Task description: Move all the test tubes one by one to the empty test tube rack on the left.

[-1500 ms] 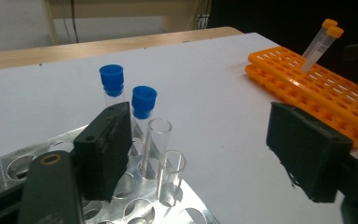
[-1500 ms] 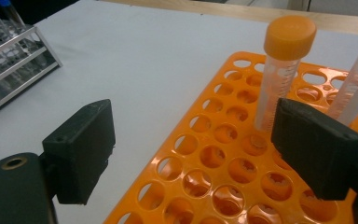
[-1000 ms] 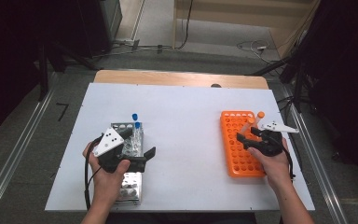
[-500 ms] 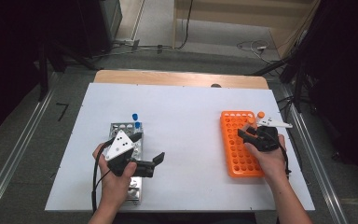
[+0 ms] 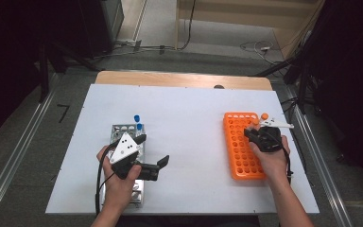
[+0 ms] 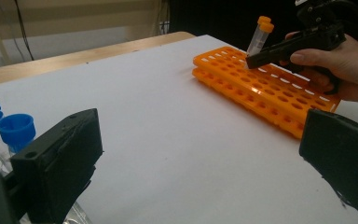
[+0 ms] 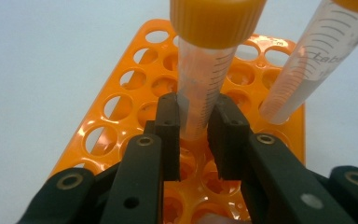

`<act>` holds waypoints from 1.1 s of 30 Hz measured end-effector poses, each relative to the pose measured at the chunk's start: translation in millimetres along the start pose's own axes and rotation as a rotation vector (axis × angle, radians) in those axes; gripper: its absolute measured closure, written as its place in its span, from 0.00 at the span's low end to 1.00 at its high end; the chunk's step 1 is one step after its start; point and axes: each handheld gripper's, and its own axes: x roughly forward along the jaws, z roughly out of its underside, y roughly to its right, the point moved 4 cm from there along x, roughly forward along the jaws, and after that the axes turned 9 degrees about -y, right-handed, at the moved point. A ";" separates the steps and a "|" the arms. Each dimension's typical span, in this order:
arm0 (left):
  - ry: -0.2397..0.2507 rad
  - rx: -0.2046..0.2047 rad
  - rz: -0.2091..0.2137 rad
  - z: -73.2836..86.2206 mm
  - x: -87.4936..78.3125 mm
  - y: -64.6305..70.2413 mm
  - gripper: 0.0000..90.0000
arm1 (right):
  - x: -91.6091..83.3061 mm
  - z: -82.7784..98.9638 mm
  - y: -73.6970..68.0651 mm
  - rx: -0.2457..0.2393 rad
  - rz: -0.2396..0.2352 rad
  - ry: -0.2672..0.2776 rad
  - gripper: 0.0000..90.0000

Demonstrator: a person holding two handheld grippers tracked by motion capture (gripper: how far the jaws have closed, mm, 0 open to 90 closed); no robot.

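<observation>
Underneath, a white table top [image 5: 194, 118] meets grey floor [image 5: 38, 142].

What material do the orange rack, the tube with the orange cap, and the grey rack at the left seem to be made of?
Orange rack: probably moulded plastic, glossy, one even colour, with smooth rounded holes.
Tube with the orange cap: clear plastic by its look, since the printed scale and the rack show through it; the cap looks like opaque plastic.
Grey rack: seems to be metal, silvery and reflective.

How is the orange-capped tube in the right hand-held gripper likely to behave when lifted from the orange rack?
The orange-capped tube looks like rigid, smooth clear plastic, so it probably stays stiff but might slip in the right hand-held gripper. It seems light. Laid down outside the orange rack, its round body would likely roll.
</observation>
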 end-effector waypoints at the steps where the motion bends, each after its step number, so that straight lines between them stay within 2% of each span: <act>1: 0.001 0.002 -0.001 -0.3 0.0 0.4 0.00 | -0.8 0.1 0.2 0.002 0.002 0.007 0.80; 7: 0.000 0.014 0.001 -1.2 0.5 3.5 0.00 | -7.8 0.8 1.0 0.008 -0.008 0.073 0.81; 10: 0.000 0.017 0.003 -1.6 0.8 5.0 0.00 | -16.9 1.0 1.2 0.010 -0.026 0.133 0.81; 12: 0.002 0.017 0.005 -1.8 1.4 5.6 0.00 | -24.8 0.8 0.1 0.015 -0.054 0.168 0.81; 14: -0.001 0.018 0.006 -1.7 2.1 6.3 0.00 | -32.2 0.6 -2.7 0.001 -0.070 0.186 0.81; 24: -0.007 0.033 0.016 -2.7 4.3 12.8 0.00 | -48.6 8.4 -34.3 -0.083 -0.190 0.187 0.81; 33: -0.010 0.038 0.027 -2.9 5.5 15.5 0.00 | -47.9 12.0 -67.0 -0.143 -0.275 0.170 0.81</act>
